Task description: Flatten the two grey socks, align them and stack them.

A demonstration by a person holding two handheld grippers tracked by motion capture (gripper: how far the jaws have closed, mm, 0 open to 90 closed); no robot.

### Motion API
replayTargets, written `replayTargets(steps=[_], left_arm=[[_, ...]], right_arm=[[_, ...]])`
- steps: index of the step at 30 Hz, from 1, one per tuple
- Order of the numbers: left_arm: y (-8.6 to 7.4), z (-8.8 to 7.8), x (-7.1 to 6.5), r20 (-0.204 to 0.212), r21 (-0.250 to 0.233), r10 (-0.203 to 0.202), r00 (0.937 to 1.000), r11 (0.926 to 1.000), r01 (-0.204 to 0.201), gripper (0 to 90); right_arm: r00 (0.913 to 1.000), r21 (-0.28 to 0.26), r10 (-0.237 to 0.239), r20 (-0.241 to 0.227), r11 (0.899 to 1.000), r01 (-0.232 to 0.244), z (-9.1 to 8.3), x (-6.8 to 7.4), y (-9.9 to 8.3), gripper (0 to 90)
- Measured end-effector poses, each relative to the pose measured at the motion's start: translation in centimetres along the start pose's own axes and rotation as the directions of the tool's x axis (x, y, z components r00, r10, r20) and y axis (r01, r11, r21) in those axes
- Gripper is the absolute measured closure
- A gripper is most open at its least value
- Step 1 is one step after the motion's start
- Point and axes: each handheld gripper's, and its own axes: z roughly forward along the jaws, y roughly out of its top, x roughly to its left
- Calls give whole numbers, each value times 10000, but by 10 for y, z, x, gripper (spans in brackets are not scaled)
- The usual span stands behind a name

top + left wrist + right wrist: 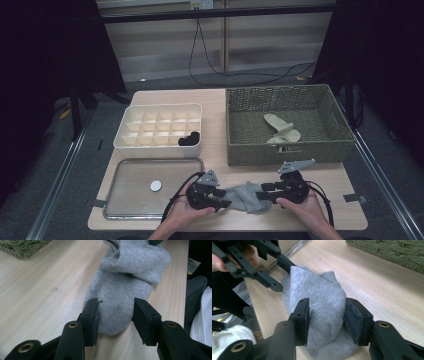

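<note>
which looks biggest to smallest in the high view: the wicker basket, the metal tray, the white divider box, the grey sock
1. wicker basket
2. metal tray and white divider box: they look alike, and the tray lies nearer the camera, so no ranking between them
3. grey sock, clearly the smallest

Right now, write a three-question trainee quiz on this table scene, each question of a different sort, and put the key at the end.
1. True or false: the grey sock lies inside the woven basket.
2. Multiple choice: where does the small white disc lie? A) in the divided white box; B) on the metal tray; C) in the basket.
3. Short answer: what lies between the jaws of both the left gripper and the right gripper?

Key: 1 false, the sock lies on the wooden table in front of the basket. 2 B. 3 the grey sock, one end at each gripper.
</note>
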Motion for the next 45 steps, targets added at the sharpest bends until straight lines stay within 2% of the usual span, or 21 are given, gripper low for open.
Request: replayTargets(steps=[2, 4, 5, 9, 17, 20, 21, 27, 33, 38, 39, 45], left_arm=[[0, 0, 0, 9, 37, -12, 10000, 10000, 12, 563], [0, 0, -1, -18, -50, -15, 10000, 10000, 15, 562], [0, 0, -1, -24, 61, 64, 10000, 10000, -64, 562], [0, 0, -1, 10, 62, 69, 10000, 10000, -69, 561], [0, 1, -2, 42, -14, 46, 10000, 10000, -46, 562], [0, 1, -2, -88, 1, 38, 10000, 10000, -38, 595], [0, -1, -1, -106, 170, 79, 9999, 9998, -77, 600], [0, 0, -1, -99, 163, 122, 9999, 9998, -120, 630], [0, 2, -2, -39, -34, 109, 9999, 9999, -110, 654], [0, 2, 0, 50, 22, 156, 9999, 9999, -156, 674], [0, 2, 0, 64, 8, 58, 10000, 10000, -58, 686], [1, 3, -1, 41, -34, 113, 9999, 9999, -113, 714]], right_arm=[[9998, 133, 26, 181, 9999, -29, 3, -1, 0, 506], [9998, 245, 29, 185, 9997, -33, 7, -3, -1, 523], [9998, 316, -4, 190, 9995, -2, 9, -3, -2, 534], [9991, 412, -140, 390, 9991, 124, 12, 0, -1, 651], [9978, -191, 302, 596, 9994, -291, 1, -8, -1, 707], [9972, -334, 390, 631, 9988, -370, -3, -10, -1, 749], [9975, -409, 454, 546, 9982, -432, -5, -10, -1, 772], [9979, -754, 552, 347, 9958, -525, -10, -11, 1, 822], [9985, -1043, 544, -53, 9930, -546, -11, -7, 6, 824], [9984, -1198, 498, -253, 9914, -525, -10, -3, 9, 792], [9984, -1246, 468, -332, 9909, -506, -10, -2, 10, 790], [9973, -1271, 254, -694, 9913, -341, -6, 7, 18, 809]])
